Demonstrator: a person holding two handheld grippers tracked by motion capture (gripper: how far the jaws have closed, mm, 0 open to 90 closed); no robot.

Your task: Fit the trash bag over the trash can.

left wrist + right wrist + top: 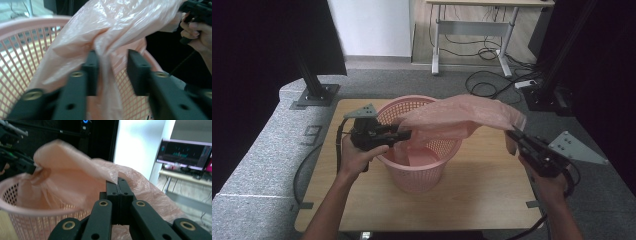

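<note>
A: The plastic bag [462, 117] is pink and thin, stretched over the pink basket [419, 170] that stands mid-desk [492, 195], a little toward the far edge. One end drops inside the basket, the other spreads out toward the desk's right edge

B: How are the jaws?

A: The right gripper [119, 182] is clenched on the bag's hem; in the right gripper view the pads meet with the film pinched between them. The left gripper [112, 72] is released: in the left gripper view a twisted fold hangs between its jaws, lying against one pad, but the other stands clear of it

B: So how will it handle?

A: I'd say very light, limp and slippery. It will crumple, cling to itself and slide out of a shallow pinch, though it won't break; hard pulling could stretch or tear it

B: Where to take hold?

A: At the open hem, I think, one gripper on each side, biting a gathered fold rather than a single layer, so the mouth can be spread over the basket's rim [384, 112]
</note>
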